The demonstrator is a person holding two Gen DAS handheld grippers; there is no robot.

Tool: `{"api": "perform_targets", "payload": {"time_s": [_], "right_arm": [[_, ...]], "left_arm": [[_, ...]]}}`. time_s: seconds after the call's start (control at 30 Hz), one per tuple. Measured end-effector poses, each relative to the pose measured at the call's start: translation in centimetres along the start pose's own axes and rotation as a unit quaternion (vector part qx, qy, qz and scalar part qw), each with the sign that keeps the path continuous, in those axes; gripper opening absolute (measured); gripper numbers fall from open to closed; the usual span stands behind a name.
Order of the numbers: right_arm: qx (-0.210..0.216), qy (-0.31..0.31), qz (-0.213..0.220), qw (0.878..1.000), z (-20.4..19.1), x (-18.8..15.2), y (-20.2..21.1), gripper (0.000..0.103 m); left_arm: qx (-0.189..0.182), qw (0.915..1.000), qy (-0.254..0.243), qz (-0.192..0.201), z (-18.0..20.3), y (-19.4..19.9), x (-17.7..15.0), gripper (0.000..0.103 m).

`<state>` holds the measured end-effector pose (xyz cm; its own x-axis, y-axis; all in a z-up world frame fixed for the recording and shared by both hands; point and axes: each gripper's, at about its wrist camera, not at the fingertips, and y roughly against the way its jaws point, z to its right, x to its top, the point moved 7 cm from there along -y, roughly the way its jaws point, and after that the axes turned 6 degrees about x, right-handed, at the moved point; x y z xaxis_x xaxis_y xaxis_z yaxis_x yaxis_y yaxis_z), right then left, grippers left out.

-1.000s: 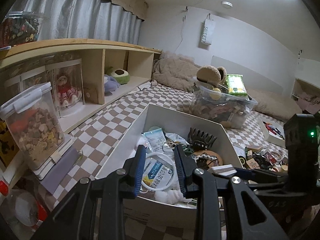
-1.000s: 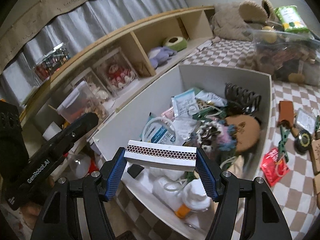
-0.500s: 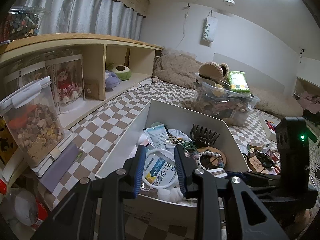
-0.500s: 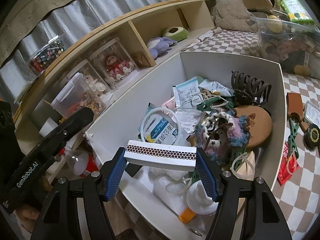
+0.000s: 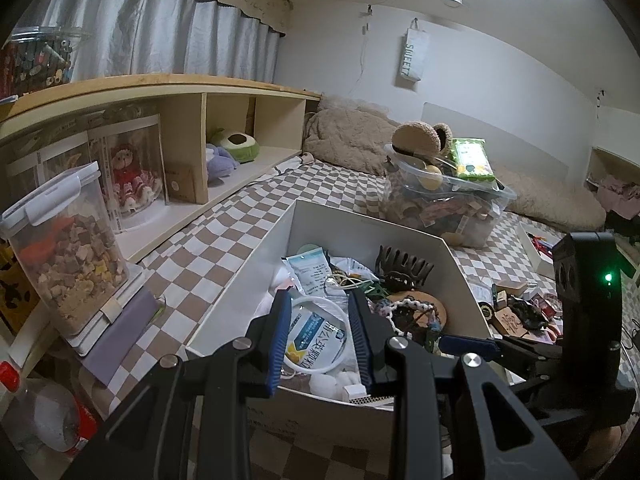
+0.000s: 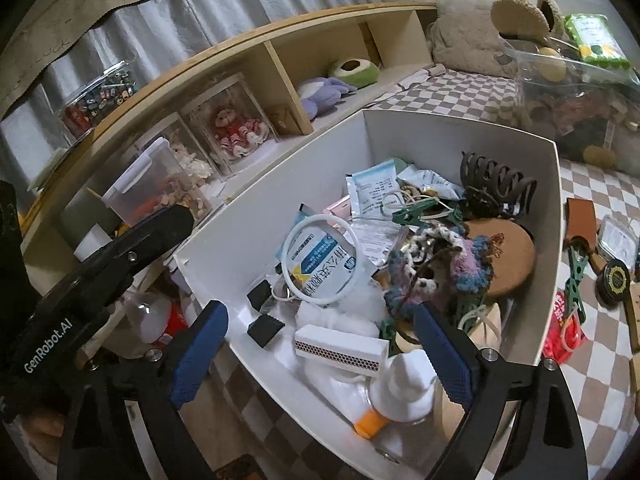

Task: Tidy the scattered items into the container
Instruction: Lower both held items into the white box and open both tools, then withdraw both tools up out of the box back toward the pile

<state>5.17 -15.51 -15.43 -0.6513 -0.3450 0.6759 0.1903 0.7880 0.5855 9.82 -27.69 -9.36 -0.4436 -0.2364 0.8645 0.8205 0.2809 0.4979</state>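
The right gripper (image 6: 320,356) tilts down over the white box (image 6: 460,132) — jaws just opened, the matchbox (image 6: 340,350) lying loose below. The left gripper (image 5: 318,340) hangs narrow, empty — the matchbox mostly hidden behind it.

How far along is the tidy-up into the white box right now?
Done: the matchbox lies inside the white box with the hair claw and other bits. In hand: nothing; the right gripper has just been opening, pads clear of the matchbox, and the left gripper is empty. Left: the green clothespin, red packet and round tin on the checkered cover.
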Motion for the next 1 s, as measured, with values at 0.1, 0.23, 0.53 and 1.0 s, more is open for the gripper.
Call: {"api": "perform_targets", "payload": {"time_s": [0.1,0.23,0.53,1.0], "right_arm": [[-0.004,-0.003,0.004,1.0,0.4,-0.2,0.5,0.094],[-0.007,-0.004,0.011,1.0,0.7,-0.1,1.2,0.094],[-0.008,0.007,0.019,1.0,0.6,-0.1,2.2,0.095],[-0.011,0.016,0.034,0.999,1.1,-0.2,3.6,0.096]], "left_arm": [[0.0,1.0,0.0,0.001,0.1,0.1,0.0,0.03],[0.0,1.0,-0.001,0.001,0.1,0.2,0.0,0.03],[0.005,1.0,0.007,0.0,0.2,0.8,0.1,0.034],[0.021,0.9997,0.01,0.003,0.8,1.3,0.4,0.092]]}}
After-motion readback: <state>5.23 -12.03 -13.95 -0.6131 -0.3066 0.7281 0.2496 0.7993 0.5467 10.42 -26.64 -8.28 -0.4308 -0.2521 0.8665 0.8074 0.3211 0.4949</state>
